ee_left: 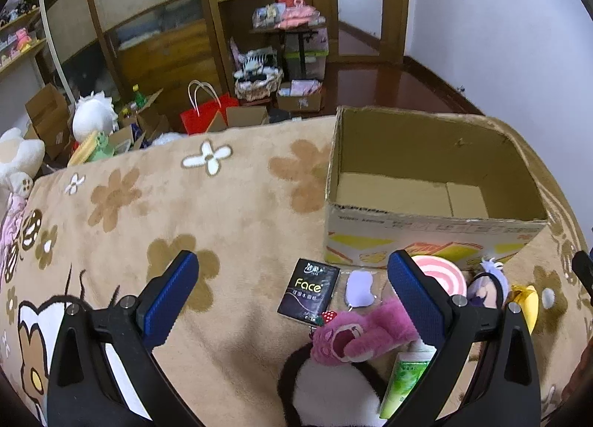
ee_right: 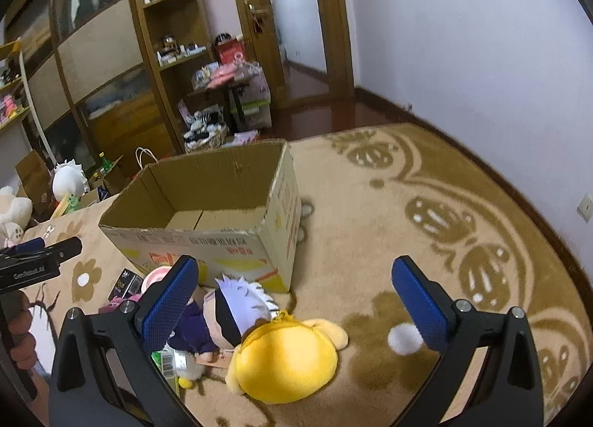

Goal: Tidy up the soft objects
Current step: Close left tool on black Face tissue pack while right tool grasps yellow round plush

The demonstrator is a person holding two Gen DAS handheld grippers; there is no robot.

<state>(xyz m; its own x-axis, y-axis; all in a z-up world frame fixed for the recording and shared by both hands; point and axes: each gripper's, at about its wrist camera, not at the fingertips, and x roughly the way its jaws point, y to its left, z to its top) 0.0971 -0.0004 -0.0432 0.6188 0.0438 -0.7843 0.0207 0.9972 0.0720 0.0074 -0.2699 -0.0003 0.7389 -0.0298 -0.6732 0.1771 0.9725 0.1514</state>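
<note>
Both grippers hang over the blanket (ee_left: 229,227) with jaws spread wide and nothing between them. Left gripper (ee_left: 292,291): a pink plush bear (ee_left: 355,338) lies just inside its right finger, a dark tissue pack (ee_left: 309,291) slightly farther. Right gripper (ee_right: 294,295): a yellow plush (ee_right: 287,360) lies between its fingers, touching a white-haired doll (ee_right: 233,310). Beyond the toys stands a cardboard box (ee_right: 207,245), open-topped.
</note>
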